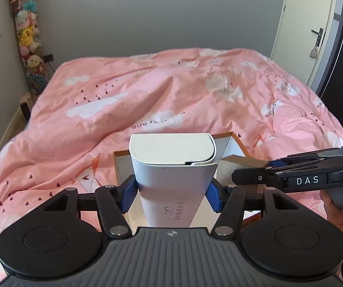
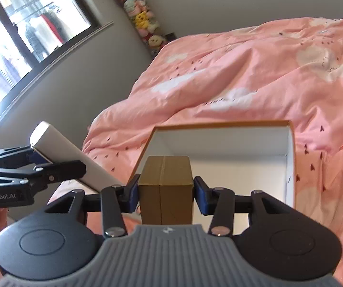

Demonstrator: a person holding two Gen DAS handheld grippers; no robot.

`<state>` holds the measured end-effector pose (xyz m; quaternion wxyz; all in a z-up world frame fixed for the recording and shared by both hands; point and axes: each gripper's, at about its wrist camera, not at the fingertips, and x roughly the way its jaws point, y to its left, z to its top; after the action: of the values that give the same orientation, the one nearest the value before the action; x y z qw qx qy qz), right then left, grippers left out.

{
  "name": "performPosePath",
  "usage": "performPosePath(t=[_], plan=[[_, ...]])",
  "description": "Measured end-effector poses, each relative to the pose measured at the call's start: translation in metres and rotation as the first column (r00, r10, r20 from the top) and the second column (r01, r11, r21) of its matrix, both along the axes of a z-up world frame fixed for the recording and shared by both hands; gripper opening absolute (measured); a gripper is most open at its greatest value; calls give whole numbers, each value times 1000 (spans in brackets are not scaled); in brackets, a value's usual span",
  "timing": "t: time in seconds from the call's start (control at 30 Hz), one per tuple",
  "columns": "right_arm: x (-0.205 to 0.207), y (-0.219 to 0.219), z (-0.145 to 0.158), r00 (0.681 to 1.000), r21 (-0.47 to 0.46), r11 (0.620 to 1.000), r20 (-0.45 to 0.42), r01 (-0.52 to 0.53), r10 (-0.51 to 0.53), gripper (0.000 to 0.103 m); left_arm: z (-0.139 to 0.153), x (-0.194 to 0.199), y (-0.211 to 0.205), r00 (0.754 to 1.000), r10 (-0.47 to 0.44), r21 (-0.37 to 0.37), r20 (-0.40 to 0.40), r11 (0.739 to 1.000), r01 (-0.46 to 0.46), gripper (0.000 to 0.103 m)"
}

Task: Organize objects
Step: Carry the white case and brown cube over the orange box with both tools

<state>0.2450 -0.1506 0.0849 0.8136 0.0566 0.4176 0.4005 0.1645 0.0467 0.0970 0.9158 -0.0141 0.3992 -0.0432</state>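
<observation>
- A bedroom with grey walls: a bed [image 1: 147, 91] under a pink duvet printed with white clouds fills both views, a window [image 2: 27, 28] on one side, a white door [image 1: 300, 31] on the other.
- One column of stuffed toys [image 1: 27, 38] hangs in the corner beside the bed's far edge.
- One open cardboard box [image 2: 288, 157], orange outside and white inside, lies on the duvet near the bed's near edge.
- The left gripper [image 1: 171, 191] pinches one tall white box [image 1: 173, 167] between its blue pads, above the open box's left part; small print and a loop logo run down its face, too small to read.
- The right gripper [image 2: 165, 191] holds one small brown carton [image 2: 165, 186] over the near-left corner of the open box, with both blue pads against its sides.
- Seen from the left wrist, the right gripper's side reads "DAS"; from the right wrist, the left gripper's side reads "GenRobot.AI".
- A hand [image 1: 339, 212] grips the right tool's handle.
</observation>
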Motion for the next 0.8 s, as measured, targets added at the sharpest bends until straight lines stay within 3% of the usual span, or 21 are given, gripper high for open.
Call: performPosePath(t=[0.13,0.27,0.4,0.6,0.8], plan=[[25,2,-17,999,-24,999,-26,42,-42,48,-40,45,-5,990,-10,26,-137,1000,14,69],[42,3,-47,994,-51,997,-80,64,-68,48,-86,81,-9,962,-6,86,-272,996,30,69],[58,3,-70,989,-71,995,-123,71,-79,48,-119,106,-9,931,12,98,-364,995,25,69],[82,10,-95,982,-93,993,-166,71,-85,48,-138,134,-11,915,39,113,-401,994,7,69],[98,19,-111,976,-98,993,-201,68,-86,48,-158,163,-19,910,62,177,-410,984,13,69]])
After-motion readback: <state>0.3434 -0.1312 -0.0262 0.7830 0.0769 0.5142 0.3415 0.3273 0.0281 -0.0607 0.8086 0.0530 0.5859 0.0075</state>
